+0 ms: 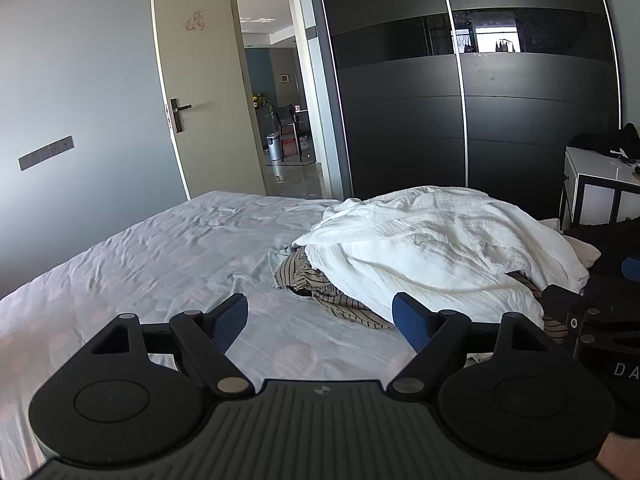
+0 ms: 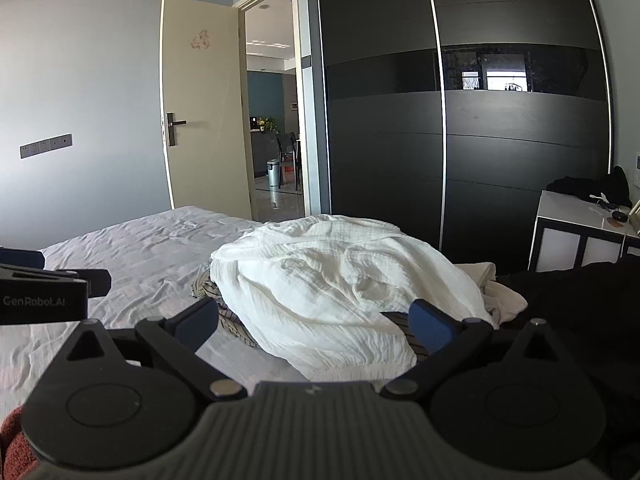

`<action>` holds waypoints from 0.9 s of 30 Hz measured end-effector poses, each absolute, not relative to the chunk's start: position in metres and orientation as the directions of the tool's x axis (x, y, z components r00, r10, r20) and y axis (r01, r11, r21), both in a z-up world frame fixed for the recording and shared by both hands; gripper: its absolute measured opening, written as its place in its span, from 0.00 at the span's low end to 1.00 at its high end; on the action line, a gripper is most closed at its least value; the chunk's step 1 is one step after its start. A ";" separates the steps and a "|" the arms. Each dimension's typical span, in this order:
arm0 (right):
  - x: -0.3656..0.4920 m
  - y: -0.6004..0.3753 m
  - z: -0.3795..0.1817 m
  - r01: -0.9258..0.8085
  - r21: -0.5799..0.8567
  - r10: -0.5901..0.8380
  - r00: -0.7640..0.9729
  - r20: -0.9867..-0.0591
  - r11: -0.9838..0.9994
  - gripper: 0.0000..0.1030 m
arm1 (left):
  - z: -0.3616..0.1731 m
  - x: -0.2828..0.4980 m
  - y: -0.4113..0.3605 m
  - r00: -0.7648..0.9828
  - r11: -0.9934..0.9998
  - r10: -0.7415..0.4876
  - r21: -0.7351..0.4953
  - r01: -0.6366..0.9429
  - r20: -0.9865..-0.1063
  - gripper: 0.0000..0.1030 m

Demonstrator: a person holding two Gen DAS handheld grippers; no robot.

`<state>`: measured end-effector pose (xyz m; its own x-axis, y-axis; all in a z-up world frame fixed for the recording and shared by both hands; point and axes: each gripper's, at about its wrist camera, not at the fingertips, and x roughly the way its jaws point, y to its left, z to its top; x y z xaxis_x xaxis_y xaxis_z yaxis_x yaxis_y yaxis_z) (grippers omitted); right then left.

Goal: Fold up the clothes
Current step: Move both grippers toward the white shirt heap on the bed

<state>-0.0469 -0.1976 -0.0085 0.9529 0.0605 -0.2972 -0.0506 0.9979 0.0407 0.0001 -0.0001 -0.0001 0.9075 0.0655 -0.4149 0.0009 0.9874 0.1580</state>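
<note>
Both wrist views are lit by soft daylight, unevenly spread: the white garment [image 1: 432, 248] and the bed sheet [image 1: 160, 248] are bright, close to washed out on the garment's upper folds, while the black wardrobe [image 1: 460, 120] stays deep and nearly featureless. Its glossy band [image 1: 480, 36] mirrors a bright window. The open doorway [image 1: 280, 100] shows a well-lit room beyond. The grey wall [image 1: 80, 80] shades darker toward the left edge. Fisheye distortion bows the wardrobe's seams and door frame, and dark vignetting cuts the corners. Focus is crisp throughout; each hand-held gripper [image 1: 320, 320] [image 2: 316, 324] reads mostly as dark silhouette.
</note>
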 end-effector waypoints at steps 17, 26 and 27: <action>-0.040 -0.184 -0.007 -0.040 0.026 0.046 0.943 -0.329 0.999 0.99 | -0.004 0.001 -0.004 0.892 0.987 0.028 0.156 0.048 -0.452 0.91; -0.038 -0.182 -0.007 -0.042 0.014 0.045 0.940 -0.338 0.999 0.99 | -0.003 0.002 -0.004 0.893 0.987 0.001 0.141 0.070 -0.451 0.90; -0.038 -0.182 -0.006 -0.041 0.012 0.043 0.940 -0.340 0.999 0.99 | -0.003 0.002 -0.004 0.892 0.987 -0.002 0.144 0.075 -0.452 0.89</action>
<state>-0.0384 -0.1820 -0.0065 0.9396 0.0428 -0.3397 -0.0411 0.9991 0.0120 0.0022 -0.0045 -0.0031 0.8919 -0.0018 -0.4522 0.0751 0.9867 0.1441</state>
